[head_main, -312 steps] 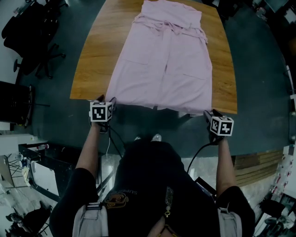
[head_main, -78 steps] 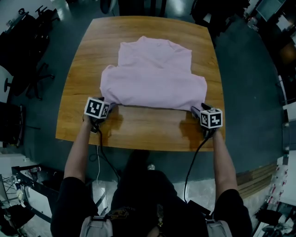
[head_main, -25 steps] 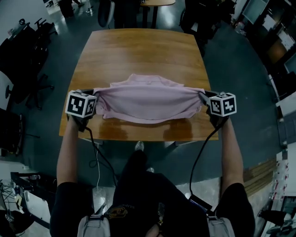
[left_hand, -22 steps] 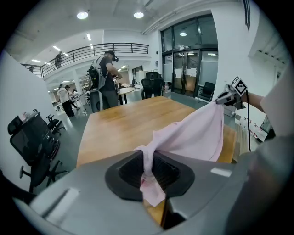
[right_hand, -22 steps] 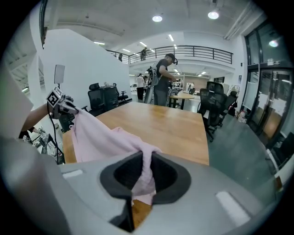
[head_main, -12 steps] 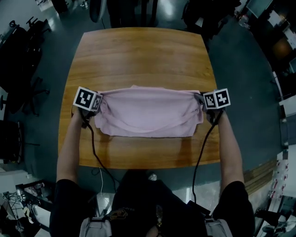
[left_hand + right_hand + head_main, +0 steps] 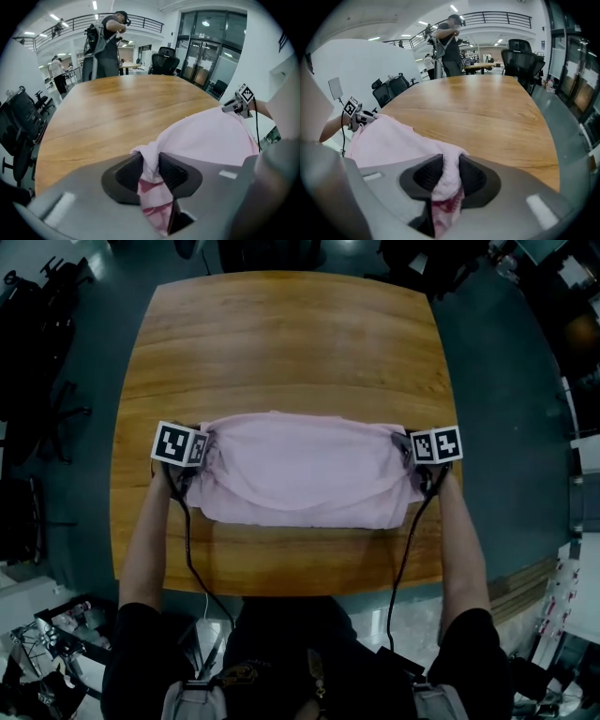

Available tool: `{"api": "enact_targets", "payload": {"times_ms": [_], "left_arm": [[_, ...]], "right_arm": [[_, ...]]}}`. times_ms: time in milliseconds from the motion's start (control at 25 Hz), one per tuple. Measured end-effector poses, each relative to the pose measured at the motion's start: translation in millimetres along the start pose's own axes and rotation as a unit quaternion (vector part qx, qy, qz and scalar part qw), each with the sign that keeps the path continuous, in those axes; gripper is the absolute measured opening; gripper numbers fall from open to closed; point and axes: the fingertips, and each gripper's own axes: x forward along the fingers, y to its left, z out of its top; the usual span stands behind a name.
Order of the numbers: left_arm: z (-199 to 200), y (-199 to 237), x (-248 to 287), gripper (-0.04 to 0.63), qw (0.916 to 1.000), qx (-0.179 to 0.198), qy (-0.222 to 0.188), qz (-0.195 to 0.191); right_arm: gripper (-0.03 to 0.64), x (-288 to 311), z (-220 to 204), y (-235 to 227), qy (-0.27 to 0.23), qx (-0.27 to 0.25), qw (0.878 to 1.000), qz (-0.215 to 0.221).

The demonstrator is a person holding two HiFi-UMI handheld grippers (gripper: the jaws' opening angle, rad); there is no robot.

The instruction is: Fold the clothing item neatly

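Toward six o'clock on the rounded wooden counter lies the folded pale-pink fabric garment; left tool at nine and right tool at three each pinch an end, jaws just opening slightly.

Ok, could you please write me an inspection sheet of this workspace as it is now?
Surface: wooden table, carrying only the garment.
Job's things: pink garment, folded into a wide band on the table's near half.
Clutter: nothing seen.
Grippers: left gripper and right gripper each pinch one end of the garment; their jaws have just been opening, with cloth between the pads.
Cables: a cable runs back from each gripper, past the table's near edge.
Surroundings: dark floor, office chair, a person standing beyond the table.
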Motion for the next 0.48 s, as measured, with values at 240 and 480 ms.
{"api": "enact_targets", "payload": {"times_ms": [240, 480], "left_arm": [[10.2, 9.2, -34.5, 0.213, 0.9975, -0.013, -0.063, 0.030], [15.9, -20.5, -90.1, 0.216, 0.9893, -0.020, -0.133, 0.057]], "right_arm": [[0.167, -40.0, 12.7, -13.5, -0.083, 0.023, 0.996, -0.023], [0.150, -91.3, -6.0, 9.2, -0.130, -0.022, 0.991, -0.012]]}}
